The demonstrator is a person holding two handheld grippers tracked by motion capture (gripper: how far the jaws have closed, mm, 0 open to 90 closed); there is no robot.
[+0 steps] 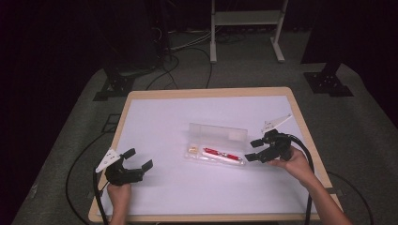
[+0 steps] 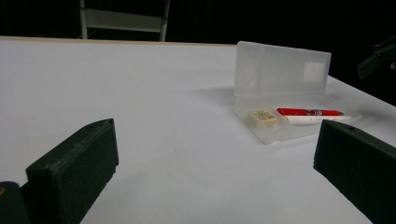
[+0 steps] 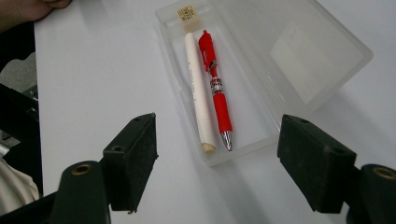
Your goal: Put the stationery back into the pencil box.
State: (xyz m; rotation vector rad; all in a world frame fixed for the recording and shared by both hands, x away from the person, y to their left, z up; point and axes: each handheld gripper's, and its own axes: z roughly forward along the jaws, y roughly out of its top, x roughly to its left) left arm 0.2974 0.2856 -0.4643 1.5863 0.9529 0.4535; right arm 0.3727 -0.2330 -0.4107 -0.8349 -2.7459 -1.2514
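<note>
The right gripper (image 1: 252, 149) hangs just off the near end of the open pencil case (image 3: 243, 93), its jaws spread wide with nothing between them; in the right gripper view the case's short end sits in the gap ahead of them. Inside the case a red pen (image 3: 216, 88) and a white pencil (image 3: 198, 93) lie side by side and touching, tips toward the gripper. The pen carries a printed band, too small to read. Beyond them an eraser (image 3: 187, 13) sits at the far end, with a label whose writing cannot be read. The clear lid (image 1: 218, 131) stands open, with a blank pale sticker. The case lies right of centre on the white table (image 1: 164, 117). Well apart, near the left front corner, the left gripper (image 1: 139, 158) is also spread, empty.
</note>
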